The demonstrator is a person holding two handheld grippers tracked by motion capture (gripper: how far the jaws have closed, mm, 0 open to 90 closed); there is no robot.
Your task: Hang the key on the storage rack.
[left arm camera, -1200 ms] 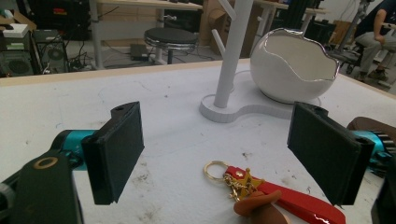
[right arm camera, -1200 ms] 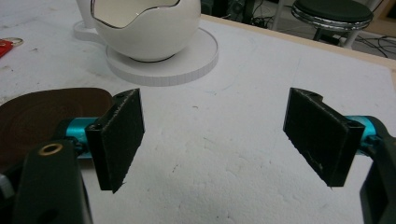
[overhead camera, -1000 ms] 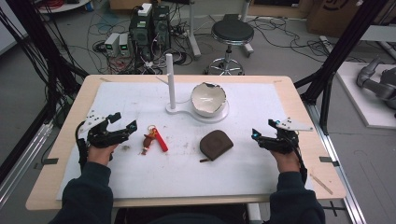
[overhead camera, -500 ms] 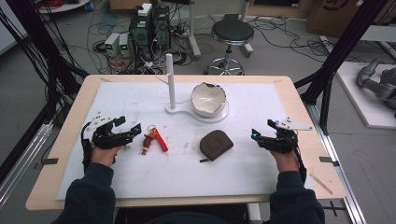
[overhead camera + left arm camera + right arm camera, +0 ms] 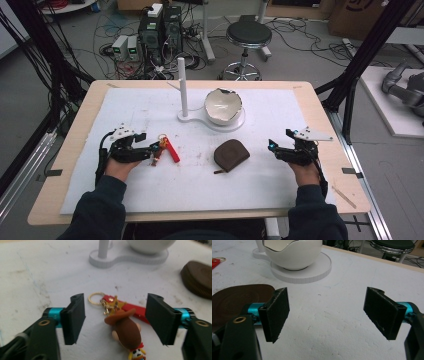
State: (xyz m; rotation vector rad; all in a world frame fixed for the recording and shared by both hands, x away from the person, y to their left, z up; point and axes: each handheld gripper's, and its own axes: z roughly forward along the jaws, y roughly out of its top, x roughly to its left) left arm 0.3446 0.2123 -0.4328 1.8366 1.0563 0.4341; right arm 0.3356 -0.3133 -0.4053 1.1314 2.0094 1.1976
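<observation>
From my remote station: a wooden table (image 5: pixel 320 107) under a white mat (image 5: pixel 280 115); at twelve o'clock, a round stool (image 5: pixel 248 35) and cabled electronics (image 5: pixel 159 27) on grey floor (image 5: pixel 45 75); black frame struts (image 5: pixel 360 65) at two o'clock.

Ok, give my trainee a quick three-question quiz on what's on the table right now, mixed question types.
1. True or false: the left gripper is shut on the keychain.
2. Multiple choice: what lies nearest the right gripper? A) the brown pouch B) the white bowl C) the white post
3. Fill in: the keychain's red strap and gold ring lie flat on the white ____.

Key
1. False. The jaws stand open on either side of the doll-shaped keychain, apart from it.
2. A. The pouch lies between the two grippers, closer to the right one; the bowl and post stand farther back on their shared white base.
3. mat.
</observation>
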